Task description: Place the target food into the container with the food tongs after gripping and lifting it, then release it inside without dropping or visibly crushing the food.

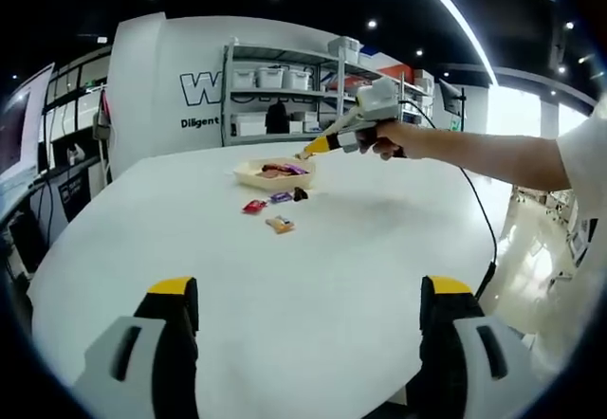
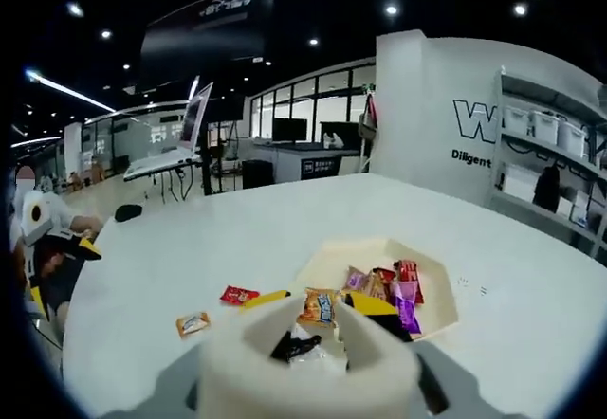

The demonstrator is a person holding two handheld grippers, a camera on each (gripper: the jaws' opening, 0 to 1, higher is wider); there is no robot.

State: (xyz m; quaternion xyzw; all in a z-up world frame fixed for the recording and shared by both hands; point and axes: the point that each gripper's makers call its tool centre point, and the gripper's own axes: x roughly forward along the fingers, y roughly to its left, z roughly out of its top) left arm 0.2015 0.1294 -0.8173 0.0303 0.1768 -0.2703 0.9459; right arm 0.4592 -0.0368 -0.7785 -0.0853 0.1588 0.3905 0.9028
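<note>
The cream container stands on the white table and holds several wrapped snacks. Loose snacks lie beside it: a red one, an orange one, a purple one and a dark one. A person's hand holds my right gripper over the container's near edge. Its yellow-tipped jaws stand apart, and the dark snack shows in the gap between them; whether they touch it I cannot tell. My left gripper hangs open above the near table, far from the food.
The round white table has bare room on all sides of the snacks. A black cable runs off its right edge. Metal shelves with bins stand behind it, and desks with monitors lie beyond.
</note>
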